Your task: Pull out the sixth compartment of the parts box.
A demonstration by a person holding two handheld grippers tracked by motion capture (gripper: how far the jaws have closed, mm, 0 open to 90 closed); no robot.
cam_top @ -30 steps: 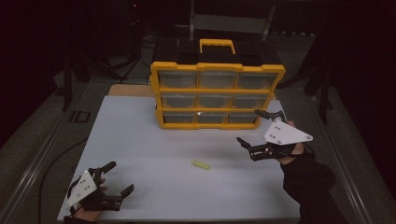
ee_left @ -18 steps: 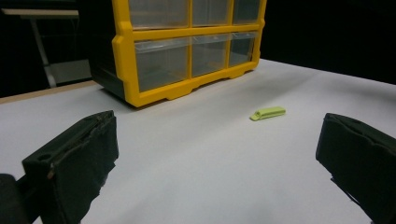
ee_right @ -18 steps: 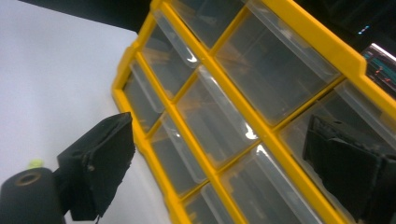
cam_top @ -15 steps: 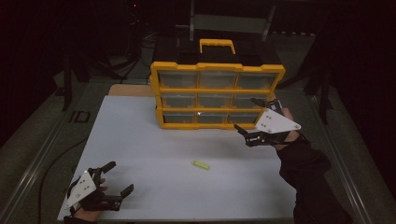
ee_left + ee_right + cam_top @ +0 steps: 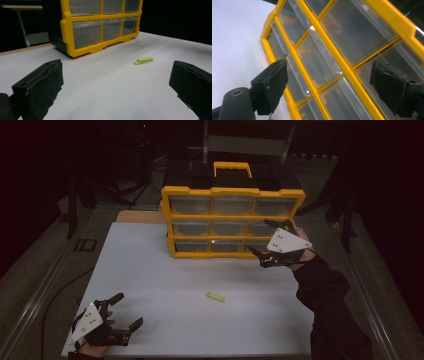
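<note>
A yellow-framed organiser (image 5: 232, 222) with clear drawers (image 5: 322, 58) and a yellow handle (image 5: 232, 168) stands on a white table (image 5: 165, 285); a small lime-green piece (image 5: 143, 60) lies between black-jawed grippers.

The yellow drawer cabinet (image 5: 232, 222) stands at the far side of the white worktop (image 5: 165, 285) and blocks the way there. The right gripper (image 5: 270, 240), jaws apart, sits close against the cabinet's right-hand drawers. In front of the cabinet the worktop lies open, broken by a small green toy bus (image 5: 215, 296) near the middle. The left gripper (image 5: 125, 311) rests at the near left corner, well apart from the bus.
</note>
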